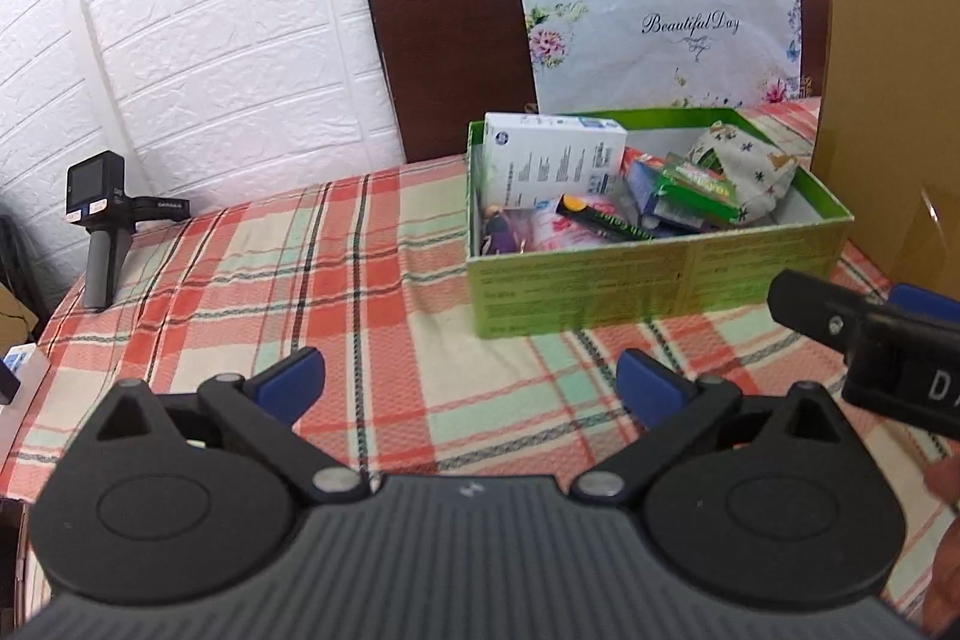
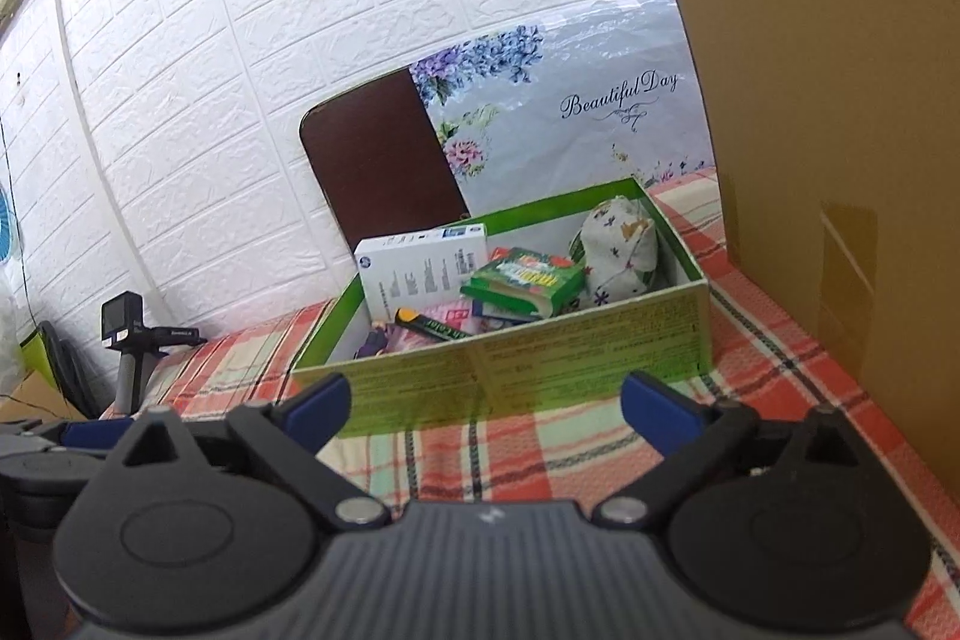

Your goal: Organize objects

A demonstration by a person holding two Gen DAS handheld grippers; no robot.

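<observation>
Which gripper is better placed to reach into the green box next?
Probably the right gripper: the green box lies straight ahead between its open jaws. For the left gripper, it sits off to one side.

A small black camera on a grey handle [image 1: 99, 232] stands at the surface's far left corner. A tall cardboard panel [image 2: 840, 130] rises along its right edge.

Place: a room in a home, set up for recording.
Walls: white embossed brick-pattern panels [image 1: 228, 40].
Worktop: covered by a red, green and cream plaid cloth [image 1: 336, 280].
Leaning on wall: a dark brown folded tabletop [image 1: 450, 58] and a floral bag reading "Beautiful Day" [image 1: 672, 34].
Household clutter: a green box [image 1: 660, 280] of small goods, brown cardboard [image 2: 840, 130].
Recording gear: a small camera on a handle [image 1: 99, 220].
</observation>
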